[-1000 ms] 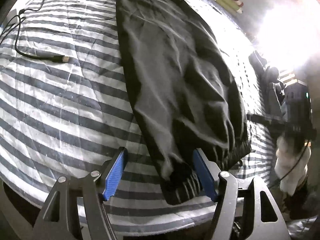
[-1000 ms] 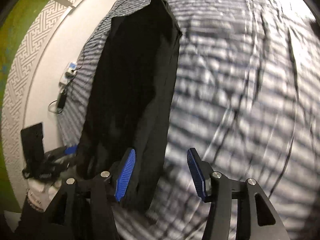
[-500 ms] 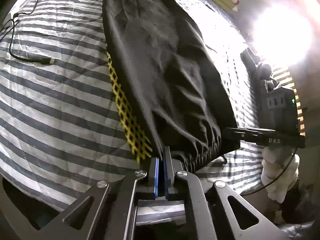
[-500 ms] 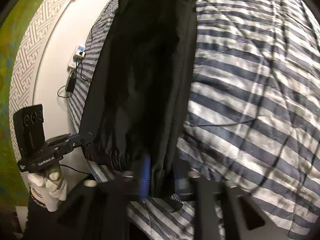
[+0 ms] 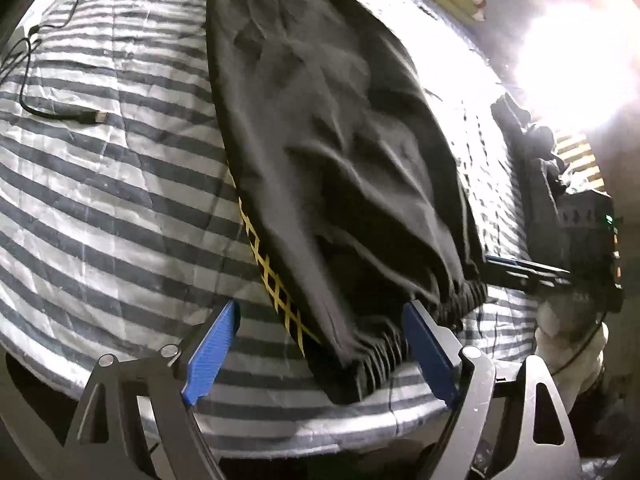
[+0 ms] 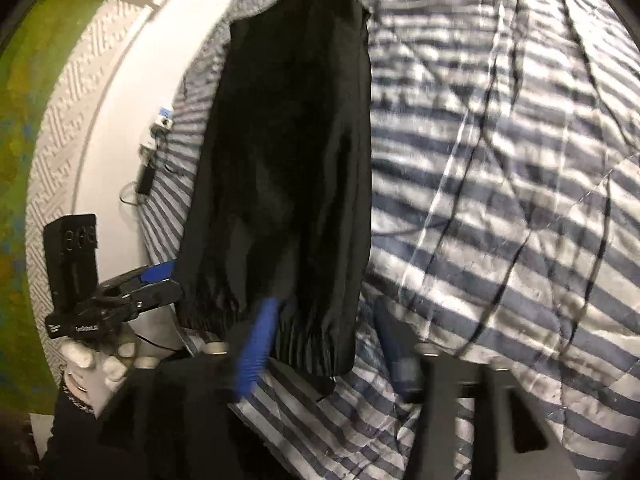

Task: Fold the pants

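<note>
Pants (image 5: 340,152) flat on striped bed (image 5: 100,208) | left gripper (image 5: 320,344) and right gripper (image 6: 320,354) jaws spread, empty | writing unreadable

The left gripper (image 5: 320,354) had black arms with round silver screws and blue ribbed fingers (image 5: 210,356). The right gripper (image 6: 320,356) looked the same but blurry. The person wore a white glove (image 6: 100,368) and a dark sleeve (image 6: 132,424). White letters marked one black handle (image 6: 86,326).

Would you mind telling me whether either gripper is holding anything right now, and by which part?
Nothing is held. The left gripper and the right gripper are both open at the waistband end of the black pants, which lie loose on the bed.
</note>
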Motion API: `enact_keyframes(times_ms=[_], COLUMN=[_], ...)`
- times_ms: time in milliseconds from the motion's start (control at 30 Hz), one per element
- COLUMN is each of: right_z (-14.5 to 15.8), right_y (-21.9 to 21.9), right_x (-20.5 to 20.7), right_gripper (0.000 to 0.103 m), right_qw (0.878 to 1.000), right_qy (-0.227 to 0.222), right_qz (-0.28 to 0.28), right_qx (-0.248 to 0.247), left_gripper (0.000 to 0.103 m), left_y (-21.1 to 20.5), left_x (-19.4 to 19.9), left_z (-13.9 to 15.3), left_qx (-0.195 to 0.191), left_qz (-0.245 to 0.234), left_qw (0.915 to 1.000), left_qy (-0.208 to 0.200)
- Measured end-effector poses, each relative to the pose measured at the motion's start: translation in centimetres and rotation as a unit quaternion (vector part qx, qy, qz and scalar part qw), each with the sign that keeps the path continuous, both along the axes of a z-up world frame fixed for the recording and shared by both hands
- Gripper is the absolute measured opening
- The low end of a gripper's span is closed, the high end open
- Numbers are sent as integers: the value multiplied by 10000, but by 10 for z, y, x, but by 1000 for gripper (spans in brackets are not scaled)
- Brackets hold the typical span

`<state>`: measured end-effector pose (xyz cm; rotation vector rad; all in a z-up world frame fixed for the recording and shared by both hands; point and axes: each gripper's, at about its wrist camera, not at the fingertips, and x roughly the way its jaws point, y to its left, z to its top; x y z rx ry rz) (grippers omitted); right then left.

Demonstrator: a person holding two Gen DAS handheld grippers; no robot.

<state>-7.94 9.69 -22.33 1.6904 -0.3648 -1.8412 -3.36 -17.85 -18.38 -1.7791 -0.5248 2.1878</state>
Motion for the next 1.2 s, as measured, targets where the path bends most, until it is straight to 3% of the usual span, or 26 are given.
enact_keyframes(times_ms=[67, 100, 133, 167, 200, 267, 300, 333, 567, 600, 667, 700, 733, 800, 933, 1067, 1200], right_z=[-3, -6, -9, -13, -17, -18, -17, -16, -2, -2, -4, -3, -3, 1, 36, 59, 48], right_y=[-5, -9, -15, -21, -27, -32, -28, -25, -3, 0, 3, 2, 3, 8, 20, 18, 13], right_x=[3, 5, 9, 13, 16, 19, 20, 22, 56, 62, 72, 75, 76, 74, 47, 5, -37], right_gripper=[53, 53, 51, 47, 35, 26, 14, 13, 9, 9, 9, 13, 17, 28, 40, 44, 44], right_qw=[9999, 9998, 9997, 9995, 9993, 9993, 9992, 9992, 9986, 9987, 9988, 9987, 9986, 9982, 9992, 9958, 9966], right_qy=[-38, -96, -131, -132, -143, -68, -92, -162, -231, -250, -245, -177, -160, -266, 334, 905, 766], right_qz=[90, 134, 202, 268, 354, 377, 378, 361, 409, 387, 421, 472, 495, 532, 99, -136, -211], right_qx=[-45, -97, -94, -72, -24, 56, 16, -79, -248, -217, -86, -14, 24, -21, -176, -64, -195], left_gripper=[69, 52, 46, 35, 17, 13, 11, 10, 10, 15, 39, 54, 57, 58, 58, 61, 61], left_y=[6, 10, 16, 20, 22, 24, 26, 26, 47, 52, 57, 56, 54, 38, 6, -32, -56], left_x=[-5, -6, -5, -7, -7, -6, -4, -2, 15, 16, 16, 16, 14, 7, -5, -36, -67], left_z=[-11, -17, -14, -15, -16, -14, -10, -6, 12, 13, 14, 16, 18, 21, 30, 31, 17], left_qx=[65, 56, -109, -113, -70, -11, -37, -16, -46, -68, -158, -212, -210, -11, 23, 47, 284], left_qz=[-80, -147, -191, -300, -343, -308, -357, -386, -887, -1019, -1131, -1061, -945, -715, -328, 281, 710], left_qw=[9999, 9997, 9998, 9995, 9993, 9994, 9993, 9992, 9960, 9947, 9934, 9941, 9953, 9974, 9992, 9990, 9968], left_qy=[-126, -199, -23, -58, -123, -154, -114, -97, -55, -78, -131, -65, 20, 19, 220, 333, 230])
